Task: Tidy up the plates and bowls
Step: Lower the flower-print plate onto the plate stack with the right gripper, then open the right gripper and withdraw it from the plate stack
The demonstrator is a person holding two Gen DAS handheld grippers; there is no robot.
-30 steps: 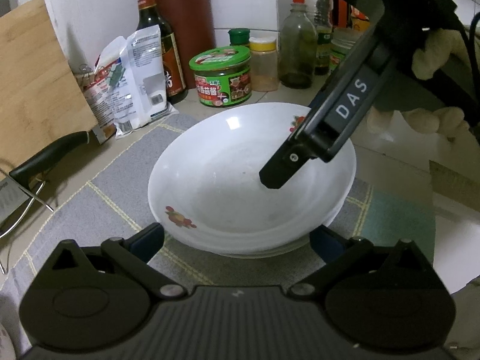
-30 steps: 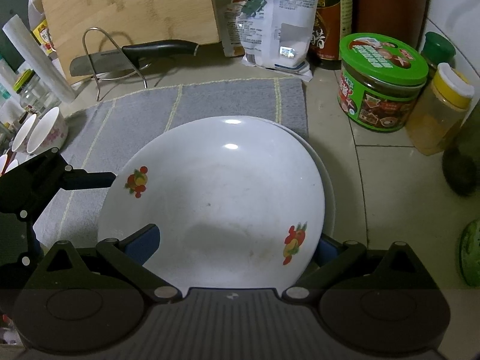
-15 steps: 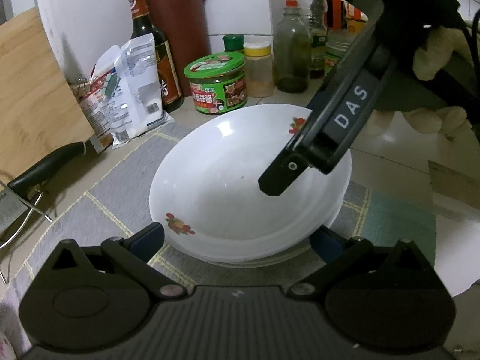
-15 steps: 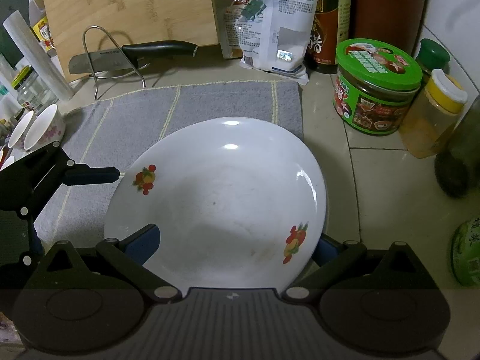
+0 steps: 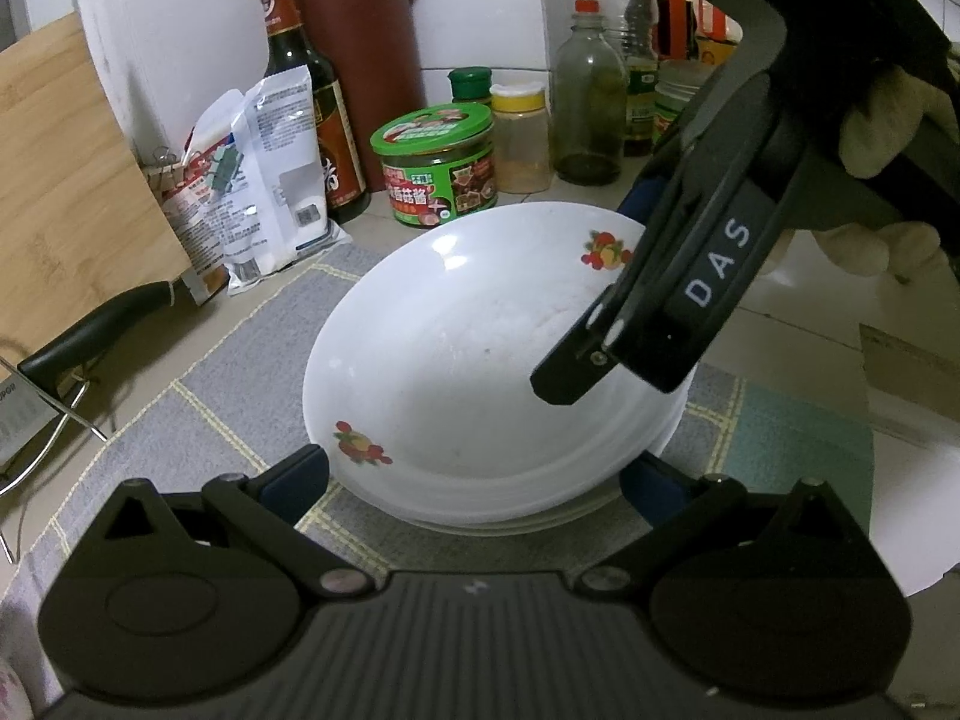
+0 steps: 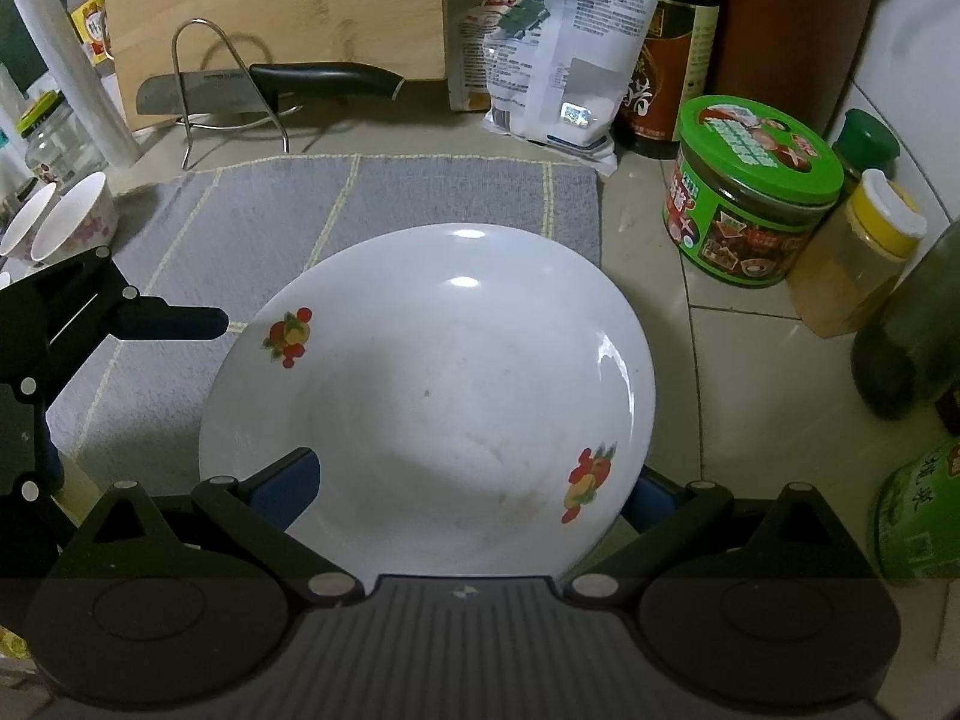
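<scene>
Here the white plate [image 6: 432, 396] lies between the right gripper's [image 6: 468, 486] spread fingers [image 6: 288, 480].

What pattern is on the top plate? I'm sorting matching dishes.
White top plate with two red-and-yellow fruit motifs on opposite sides; clearest in the right wrist view.

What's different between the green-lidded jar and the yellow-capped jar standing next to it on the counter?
The green-lidded jar is wide and squat; the yellow-capped jar is narrower. The green-lidded jar wears a busy red and green picture label, while the yellow-capped jar is clear and bare, showing tan powder inside. The first has a broad flat green lid, the second a small yellow cap with a white top. Both stand upright on the tiled counter, beside the plate.
</scene>
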